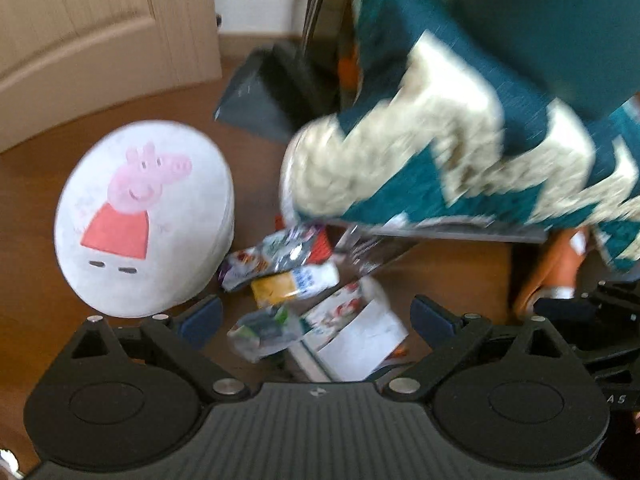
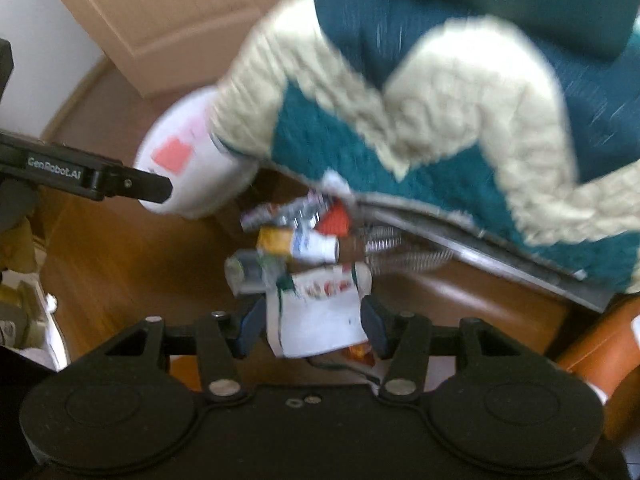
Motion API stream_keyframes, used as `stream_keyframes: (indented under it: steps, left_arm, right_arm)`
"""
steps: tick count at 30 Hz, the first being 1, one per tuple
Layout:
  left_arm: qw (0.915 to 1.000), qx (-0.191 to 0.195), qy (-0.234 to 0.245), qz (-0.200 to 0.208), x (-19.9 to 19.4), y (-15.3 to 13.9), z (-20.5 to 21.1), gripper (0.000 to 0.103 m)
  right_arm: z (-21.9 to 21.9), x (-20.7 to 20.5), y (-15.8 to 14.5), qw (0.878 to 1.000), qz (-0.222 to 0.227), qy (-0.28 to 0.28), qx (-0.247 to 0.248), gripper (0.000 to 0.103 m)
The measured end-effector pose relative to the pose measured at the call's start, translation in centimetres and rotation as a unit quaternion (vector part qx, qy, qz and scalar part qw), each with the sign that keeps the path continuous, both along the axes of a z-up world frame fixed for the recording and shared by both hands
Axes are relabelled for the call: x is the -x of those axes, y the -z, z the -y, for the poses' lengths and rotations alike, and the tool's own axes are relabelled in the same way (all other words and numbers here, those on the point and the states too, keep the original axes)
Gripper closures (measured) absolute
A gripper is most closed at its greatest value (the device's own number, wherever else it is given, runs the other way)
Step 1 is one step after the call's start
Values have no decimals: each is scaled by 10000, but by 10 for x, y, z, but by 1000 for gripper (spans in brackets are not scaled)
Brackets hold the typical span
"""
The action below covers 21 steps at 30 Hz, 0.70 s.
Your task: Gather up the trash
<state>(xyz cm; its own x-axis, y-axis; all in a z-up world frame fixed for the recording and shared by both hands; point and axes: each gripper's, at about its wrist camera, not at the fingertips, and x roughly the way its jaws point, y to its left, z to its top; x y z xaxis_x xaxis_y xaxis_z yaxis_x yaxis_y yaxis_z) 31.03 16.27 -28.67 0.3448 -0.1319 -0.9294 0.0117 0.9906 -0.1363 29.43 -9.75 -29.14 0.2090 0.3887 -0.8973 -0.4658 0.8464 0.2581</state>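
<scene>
A pile of trash lies on the brown floor below the edge of a teal and cream blanket (image 1: 460,148): crumpled wrappers (image 1: 276,256), a yellow and white packet (image 1: 292,284), a crushed clear wrapper (image 1: 264,330) and a white printed carton (image 1: 360,332). My left gripper (image 1: 316,320) is open just above the pile and holds nothing. In the right wrist view my right gripper (image 2: 312,326) is closed on the white carton (image 2: 320,320). The other wrappers (image 2: 296,236) lie beyond it. The frames are blurred.
A round white stool with a Peppa Pig picture (image 1: 144,220) stands left of the pile; it also shows in the right wrist view (image 2: 188,160). A dark dustpan (image 1: 272,92) leans near the wooden door (image 1: 100,32). Metal springs (image 2: 400,252) show under the blanket. An orange object (image 2: 600,360) sits right.
</scene>
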Motion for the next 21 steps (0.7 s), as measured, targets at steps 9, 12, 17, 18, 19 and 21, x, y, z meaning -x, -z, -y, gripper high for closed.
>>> stream_keyframes:
  steps: [9, 12, 17, 18, 19, 21]
  left_arm:
    - [9975, -93, 150, -689, -25, 117, -11, 2]
    - [9960, -14, 107, -884, -27, 153, -14, 2]
    - [9941, -64, 138, -1072, -26, 206, -13, 2]
    - [9940, -103, 141, -1080, -26, 214, -12, 2]
    - [9939, -132, 136, -1090, -27, 221, -12, 2]
    - [9931, -138, 114, -1160, -28, 238, -12, 2]
  right_arm:
    - [-18, -28, 111, 9954, -778, -138, 537, 50]
    - [-25, -36, 146, 9923, -961, -251, 739, 50]
    - [-38, -44, 187, 9884, -1153, -469, 869, 50]
    - [-41, -45, 195, 9875, -1207, -489, 883, 50]
    - [-44, -46, 204, 9869, -1255, -498, 887, 50]
    - [-47, -48, 213, 9858, -1339, -494, 890, 50]
